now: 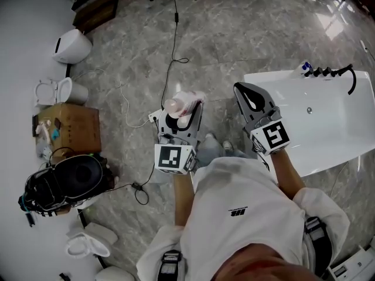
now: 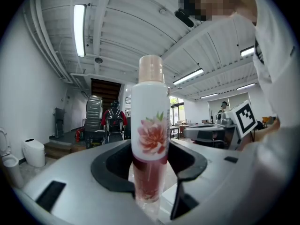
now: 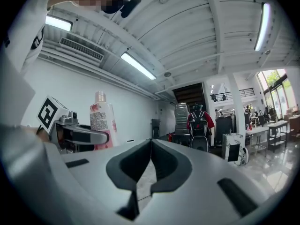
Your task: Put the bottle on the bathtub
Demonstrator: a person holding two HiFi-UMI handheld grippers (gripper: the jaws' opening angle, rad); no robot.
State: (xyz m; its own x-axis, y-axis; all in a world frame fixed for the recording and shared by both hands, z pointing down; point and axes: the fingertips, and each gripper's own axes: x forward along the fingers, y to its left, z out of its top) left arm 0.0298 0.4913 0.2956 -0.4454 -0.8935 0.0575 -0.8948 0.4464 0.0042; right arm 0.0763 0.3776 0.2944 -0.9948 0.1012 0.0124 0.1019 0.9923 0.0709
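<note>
The left gripper [image 1: 183,117], at the centre of the head view, is clenched on a white plastic bottle with a pink flower print and pale pink cap [image 1: 181,105]. In the left gripper view the bottle [image 2: 150,125] stands upright between the dark jaw pads, its reddish lower part pinched from both sides. The right gripper [image 1: 251,98], just right of centre, is squeezed together on nothing (its own view shows the jaws meeting in a thin line). The white rectangular bathtub [image 1: 340,136] fills the frame's right side, apart from the bottle, which hangs over the grey marbled floor tiles [image 1: 234,34].
</note>
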